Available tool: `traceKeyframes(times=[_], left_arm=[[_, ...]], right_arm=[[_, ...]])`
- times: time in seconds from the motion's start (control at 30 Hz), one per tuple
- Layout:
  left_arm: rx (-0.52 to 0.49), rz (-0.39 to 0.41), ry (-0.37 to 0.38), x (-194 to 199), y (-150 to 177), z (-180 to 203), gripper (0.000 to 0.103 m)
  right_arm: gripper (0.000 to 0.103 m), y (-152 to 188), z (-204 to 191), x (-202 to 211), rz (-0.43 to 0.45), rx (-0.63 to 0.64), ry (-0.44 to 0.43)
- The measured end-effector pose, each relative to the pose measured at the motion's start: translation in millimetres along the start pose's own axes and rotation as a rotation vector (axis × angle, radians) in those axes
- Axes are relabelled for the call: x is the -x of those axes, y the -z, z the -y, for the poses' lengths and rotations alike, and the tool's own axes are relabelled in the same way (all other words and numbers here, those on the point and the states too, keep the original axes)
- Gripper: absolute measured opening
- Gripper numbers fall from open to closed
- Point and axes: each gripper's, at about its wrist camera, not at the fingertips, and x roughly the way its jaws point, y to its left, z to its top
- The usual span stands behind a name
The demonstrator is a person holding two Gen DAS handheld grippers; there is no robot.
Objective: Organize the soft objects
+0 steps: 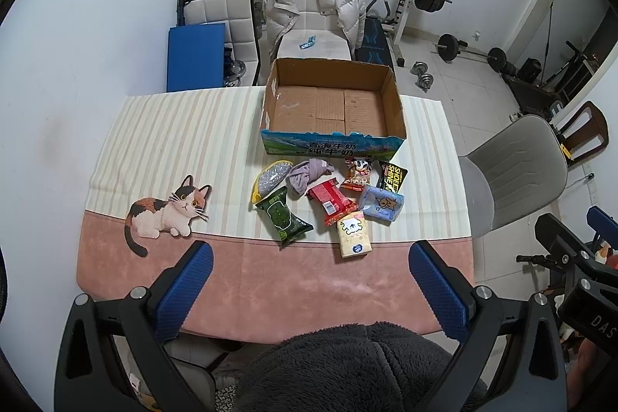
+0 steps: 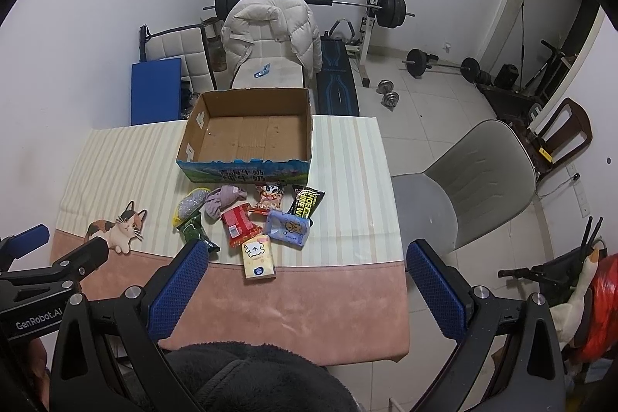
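An open, empty cardboard box stands at the far side of the table. In front of it lie several soft items: a mauve cloth, a green packet, a red packet, a yellow tissue pack, a blue tissue pack, a black packet and a silver-yellow pouch. My left gripper is open and empty above the near pink strip. My right gripper is open and empty, near the yellow pack.
The table carries a striped and pink cloth with a cat picture. A grey chair stands at the right. A chair with a white jacket and weights stand behind the table. A dark fleece lies below the grippers.
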Motion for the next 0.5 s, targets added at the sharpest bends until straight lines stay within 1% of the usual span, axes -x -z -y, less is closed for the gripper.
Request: traceKeyframes(times=[0.07, 0.5], left_arm=[[-0.002, 0.002, 0.0, 1.6, -1.6, 4.8, 0.103], [0.006, 0.004, 0.008, -7.7, -4.0, 3.2, 0.103]], right_arm=[[0.103, -1.1, 2.8, -0.7, -0.001, 0.0, -0.002], [0.103, -1.5, 6.6, -4.4, 0.005, -0.001, -0.001]])
